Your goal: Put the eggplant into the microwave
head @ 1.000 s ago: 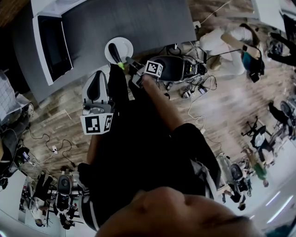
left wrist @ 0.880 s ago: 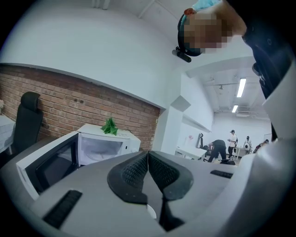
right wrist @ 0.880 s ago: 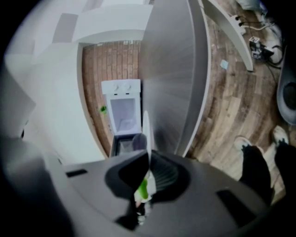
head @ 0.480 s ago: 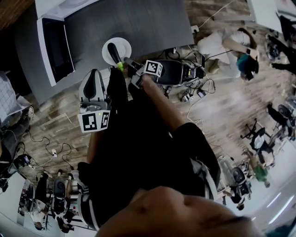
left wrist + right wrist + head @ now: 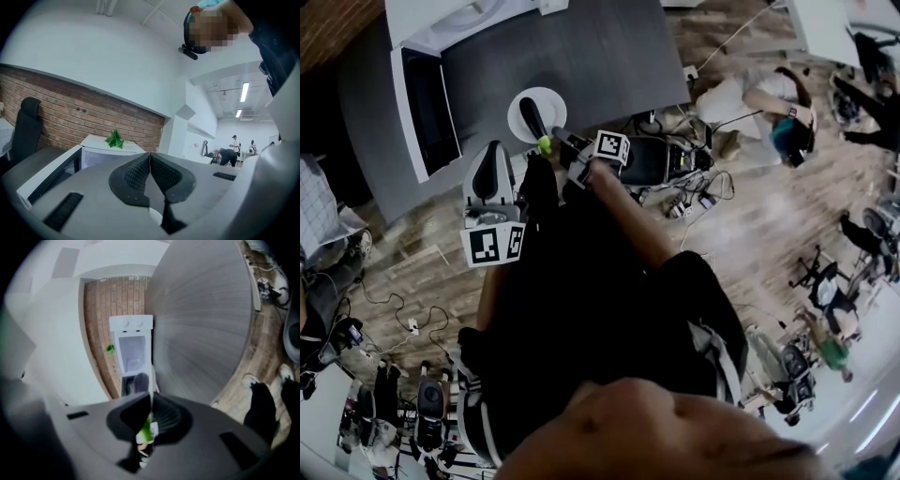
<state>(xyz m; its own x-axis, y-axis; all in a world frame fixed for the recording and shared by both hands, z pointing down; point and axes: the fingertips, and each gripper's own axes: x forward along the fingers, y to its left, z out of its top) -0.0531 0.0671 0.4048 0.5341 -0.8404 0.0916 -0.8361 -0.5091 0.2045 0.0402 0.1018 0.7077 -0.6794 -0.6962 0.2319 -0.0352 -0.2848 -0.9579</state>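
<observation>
The dark eggplant [image 5: 530, 117] lies over a white plate [image 5: 553, 98] on the grey table; whether it still touches the plate I cannot tell. My right gripper [image 5: 555, 142] is shut on its green stem [image 5: 546, 144]. In the right gripper view the stem [image 5: 146, 430] is pinched between the pads of the right gripper [image 5: 151, 420], and the dark body [image 5: 140, 380] points toward the white microwave [image 5: 133, 348], whose door stands open. My left gripper [image 5: 493, 150] hovers at the table's near edge, left of the plate. The left gripper [image 5: 150, 161] is shut, with nothing held.
The microwave [image 5: 417, 112] sits at the table's left end with its dark cavity facing the plate. A green paper ornament [image 5: 114, 138] rests on its top. Behind stands a brick wall [image 5: 70, 112]. Cables and equipment [image 5: 675, 159] litter the wooden floor to the right.
The right gripper has risen slightly with the eggplant's stem still clamped. The left gripper has edged toward the table.
</observation>
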